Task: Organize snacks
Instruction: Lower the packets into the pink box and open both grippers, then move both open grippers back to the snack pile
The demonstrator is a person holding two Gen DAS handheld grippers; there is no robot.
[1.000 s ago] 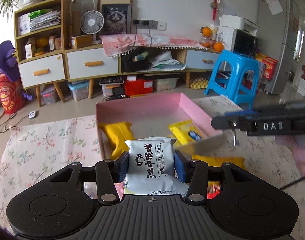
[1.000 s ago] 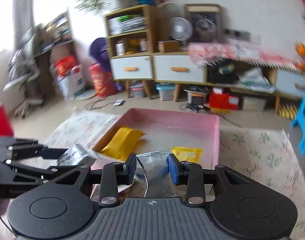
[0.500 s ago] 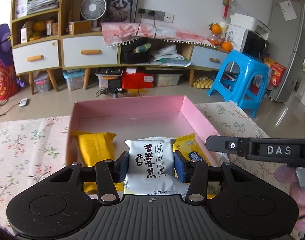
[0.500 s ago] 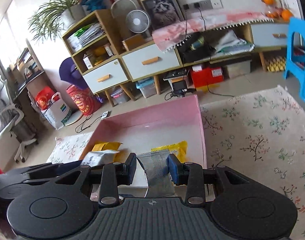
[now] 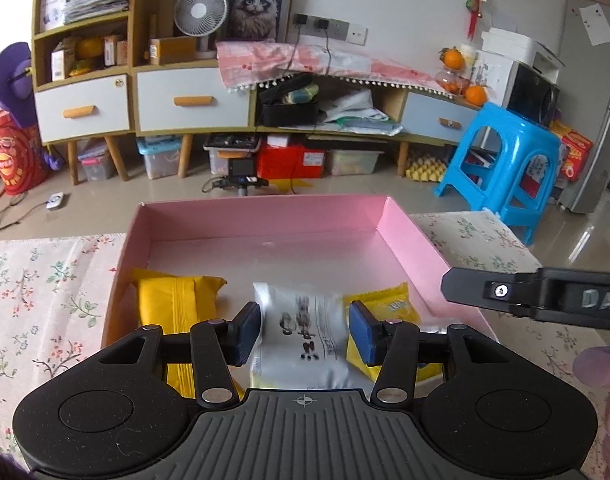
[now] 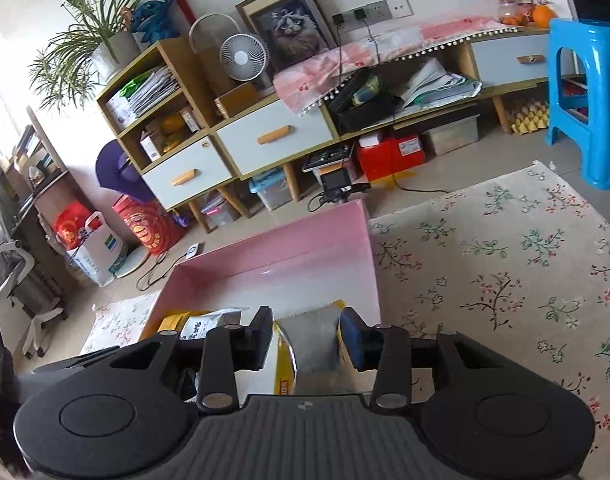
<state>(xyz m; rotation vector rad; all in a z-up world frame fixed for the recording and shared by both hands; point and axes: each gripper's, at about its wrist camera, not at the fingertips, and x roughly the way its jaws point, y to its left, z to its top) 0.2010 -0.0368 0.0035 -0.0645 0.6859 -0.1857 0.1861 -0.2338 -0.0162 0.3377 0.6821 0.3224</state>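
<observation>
Landmark: pink box (image 5: 405,236), open-topped, on a flowered cloth (image 5: 45,280).
White packet (image 5: 305,340): in the box's near half, between the other two packs; long axis runs from the near wall toward the far wall, printed side up, its black lettering reading along that axis.
Silver packet (image 6: 317,348): at the box's near right corner, long axis toward the far wall, crimped end pointing away; it lies partly over a yellow wrapper.
Left gripper (image 5: 305,334): jaws opening, a gap showing beside each pad; the white packet sits between them, no longer pressed.
Right gripper (image 6: 307,338): jaws opening; the silver packet stands between the pads, the left pad clear of it, the right one close beside it.
Neighbours: a yellow pack (image 5: 177,304) near the box's left wall, a smaller yellow pack (image 5: 389,308) toward its right wall.
In the way: the right gripper's black arm reaches over the box's right wall.
Beyond the box: blue stool (image 5: 505,160), low cabinet (image 5: 193,100).
</observation>
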